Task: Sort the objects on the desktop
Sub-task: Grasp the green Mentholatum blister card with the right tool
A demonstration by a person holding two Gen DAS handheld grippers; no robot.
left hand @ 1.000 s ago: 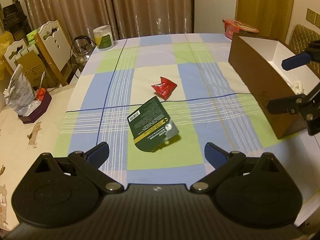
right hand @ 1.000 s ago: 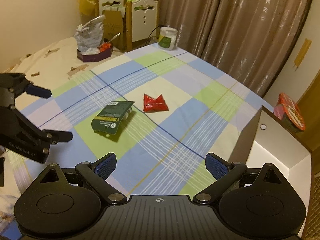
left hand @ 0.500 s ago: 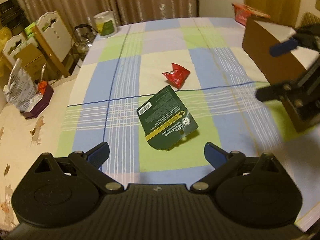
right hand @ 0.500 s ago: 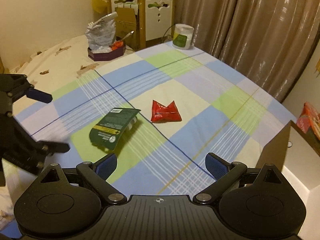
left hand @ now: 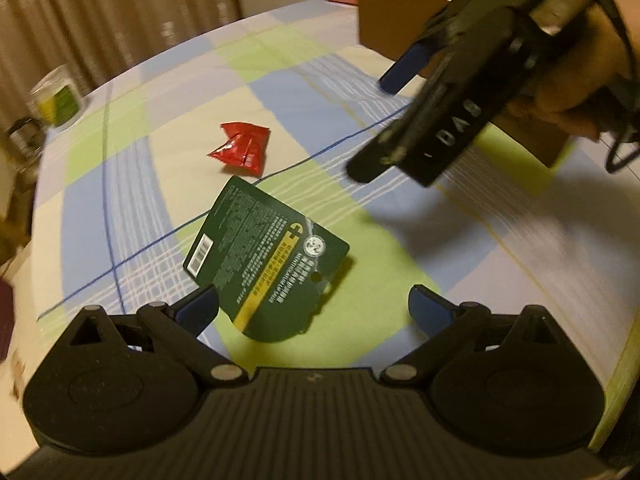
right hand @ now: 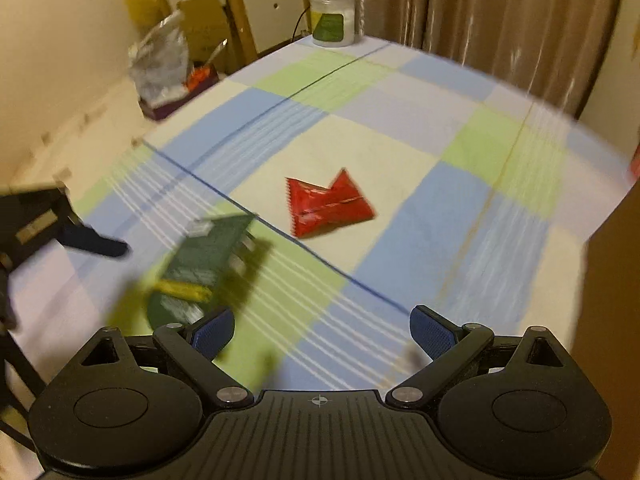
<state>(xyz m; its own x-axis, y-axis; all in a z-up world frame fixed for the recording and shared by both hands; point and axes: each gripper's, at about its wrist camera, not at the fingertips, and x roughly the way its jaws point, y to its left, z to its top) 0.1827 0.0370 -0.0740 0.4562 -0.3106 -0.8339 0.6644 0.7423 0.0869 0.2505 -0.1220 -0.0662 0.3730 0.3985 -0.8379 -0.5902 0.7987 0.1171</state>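
The green card pack point(left hand: 266, 264) lies just ahead between the left tool's point(left hand: 312, 310) spread fingers, ungripped.

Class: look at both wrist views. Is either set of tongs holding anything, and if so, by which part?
Nothing is held. Left tongs and right tongs are open; the green card and red packet lie on the tablecloth.

Table point(right hand: 420, 240) under checked blue-green-cream cloth. Green card pack point(left hand: 264, 260) lower centre, red packet point(left hand: 240, 148) just above; brown box point(left hand: 400, 12) upper right; white tub point(right hand: 334, 20) far edge.
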